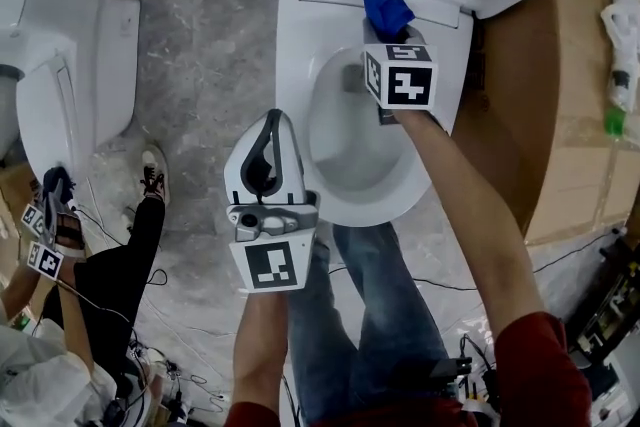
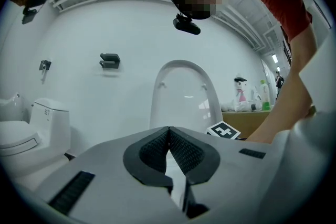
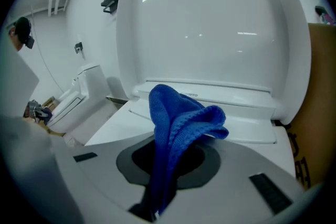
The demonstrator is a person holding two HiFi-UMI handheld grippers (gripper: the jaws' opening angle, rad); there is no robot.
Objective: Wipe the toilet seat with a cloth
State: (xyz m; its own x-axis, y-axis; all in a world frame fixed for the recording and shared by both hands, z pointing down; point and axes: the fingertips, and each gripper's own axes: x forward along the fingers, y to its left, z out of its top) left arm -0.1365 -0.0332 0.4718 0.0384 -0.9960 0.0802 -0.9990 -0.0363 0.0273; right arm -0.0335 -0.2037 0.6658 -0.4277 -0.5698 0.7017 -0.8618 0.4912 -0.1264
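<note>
A white toilet stands in the middle with its lid (image 3: pixel 210 34) raised and its seat (image 1: pixel 293 65) down around the bowl. My right gripper (image 1: pixel 386 30) is shut on a blue cloth (image 1: pixel 387 11), which sits at the back of the seat by the hinge. In the right gripper view the bunched cloth (image 3: pixel 178 123) rises from between the jaws of that gripper (image 3: pixel 165 160), just before the hinge ledge. My left gripper (image 1: pixel 269 123) hovers at the seat's front left edge. Its pads (image 2: pixel 157 147) meet with nothing between them, and it points level at the raised lid (image 2: pixel 184 97).
A second toilet (image 1: pixel 70 65) stands at the left, where another person (image 1: pixel 110 295) holds grippers (image 1: pixel 45 215). A brown cardboard box (image 1: pixel 570 115) with bottles (image 1: pixel 620 45) flanks the toilet on the right. Cables lie on the grey floor (image 1: pixel 200 45). My jeans-clad legs (image 1: pixel 370 315) stand before the bowl.
</note>
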